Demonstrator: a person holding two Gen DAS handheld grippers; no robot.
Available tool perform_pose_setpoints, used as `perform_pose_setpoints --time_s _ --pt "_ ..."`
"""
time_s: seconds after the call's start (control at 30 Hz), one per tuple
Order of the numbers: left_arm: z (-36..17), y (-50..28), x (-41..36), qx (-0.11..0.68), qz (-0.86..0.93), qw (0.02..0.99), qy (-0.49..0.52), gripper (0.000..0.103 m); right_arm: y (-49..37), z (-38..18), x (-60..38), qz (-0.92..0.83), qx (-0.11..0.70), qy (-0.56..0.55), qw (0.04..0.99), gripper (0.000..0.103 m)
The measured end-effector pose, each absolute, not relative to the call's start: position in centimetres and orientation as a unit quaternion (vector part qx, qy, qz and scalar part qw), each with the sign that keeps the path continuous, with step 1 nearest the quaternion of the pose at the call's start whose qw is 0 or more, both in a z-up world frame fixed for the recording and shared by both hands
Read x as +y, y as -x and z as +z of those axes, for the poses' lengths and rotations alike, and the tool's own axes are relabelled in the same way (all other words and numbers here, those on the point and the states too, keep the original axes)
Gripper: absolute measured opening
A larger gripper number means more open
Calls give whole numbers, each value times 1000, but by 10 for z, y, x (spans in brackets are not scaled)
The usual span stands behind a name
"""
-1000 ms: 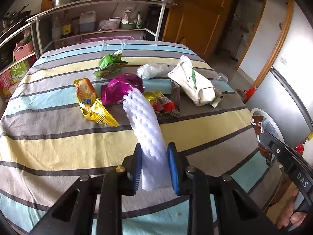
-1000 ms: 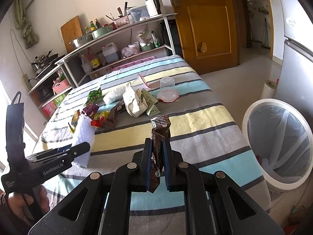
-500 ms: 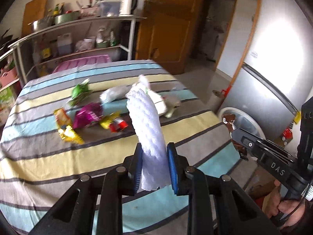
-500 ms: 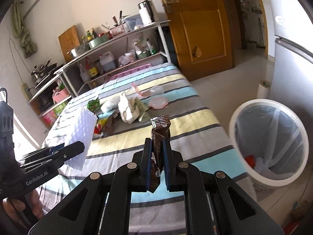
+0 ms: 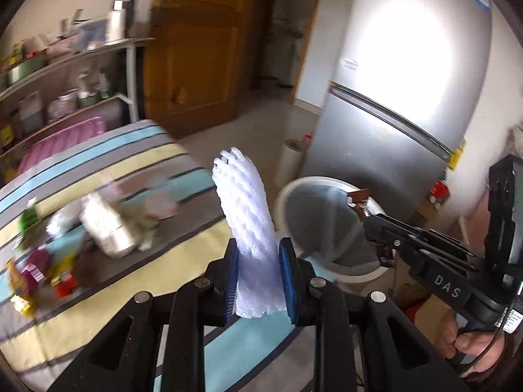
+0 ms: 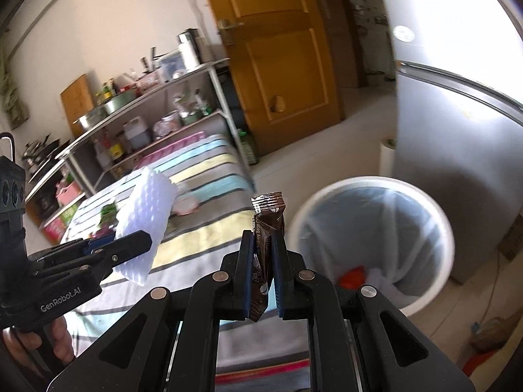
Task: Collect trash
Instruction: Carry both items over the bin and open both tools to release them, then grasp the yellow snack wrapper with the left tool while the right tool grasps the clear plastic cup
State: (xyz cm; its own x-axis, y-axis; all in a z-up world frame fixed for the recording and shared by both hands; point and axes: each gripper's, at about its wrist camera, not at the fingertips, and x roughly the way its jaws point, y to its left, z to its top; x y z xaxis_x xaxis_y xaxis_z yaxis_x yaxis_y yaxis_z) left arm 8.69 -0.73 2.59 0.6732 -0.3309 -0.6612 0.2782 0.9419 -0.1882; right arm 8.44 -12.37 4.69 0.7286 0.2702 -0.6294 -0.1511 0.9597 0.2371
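My left gripper (image 5: 258, 258) is shut on a white foam net sleeve (image 5: 245, 209), held upright over the table's right edge; the sleeve also shows in the right wrist view (image 6: 147, 212). My right gripper (image 6: 263, 248) is shut on a brown snack wrapper (image 6: 268, 222), held in the air left of a white trash bin (image 6: 438, 228) with a clear liner. In the left wrist view the right gripper (image 5: 369, 219) with the wrapper (image 5: 358, 197) hangs over the bin (image 5: 294, 189). Several wrappers (image 5: 39, 261) and a white bag (image 5: 104, 225) lie blurred on the striped table (image 5: 98, 303).
A silver fridge (image 5: 392, 104) stands behind the bin. A white paper roll (image 6: 387, 156) stands on the floor by the fridge. A metal shelf rack (image 6: 157, 104) with kitchenware is behind the table. A wooden door (image 6: 281, 58) is at the back. Orange trash (image 6: 353, 276) lies inside the bin.
Both grippers have swung right, from over the table toward the trash bin, each still holding its item. The bin is now closer and larger in both views.
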Motion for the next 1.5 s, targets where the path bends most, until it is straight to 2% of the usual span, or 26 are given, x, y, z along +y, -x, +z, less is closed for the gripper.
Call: perform_pose_setpoints --time_s 0.37,0.7,0.83,0.93,1.0,1.03,1.07,1.5 --pt "3 -140 -84 411 -239 880 18 26 -122 25 -203 38 386 -112 915 11" --pt "-26 -164 -123 450 -252 857 -4 26 -139 -7 -227 15 427 -103 898 11" --pt "-33 -170 -127 461 -248 852 -6 32 -145 -16 -231 6 440 -99 893 12" --pt "-36 -172 -124 466 -246 850 1 39 -147 -20 -232 -3 445 -101 890 17" --pt "-36 -173 -120 467 -242 850 8 46 -146 -20 -232 -1 445 -104 890 27" --pt "-36 -172 -119 467 -238 852 7 46 -145 -19 -233 -2 444 -106 890 37" --pt "-35 -171 -117 465 -235 854 5 47 -145 -19 -232 -2 443 -107 890 41" --pt "0 -143 -68 413 -198 889 17 55 -127 10 -209 12 408 -105 907 42"
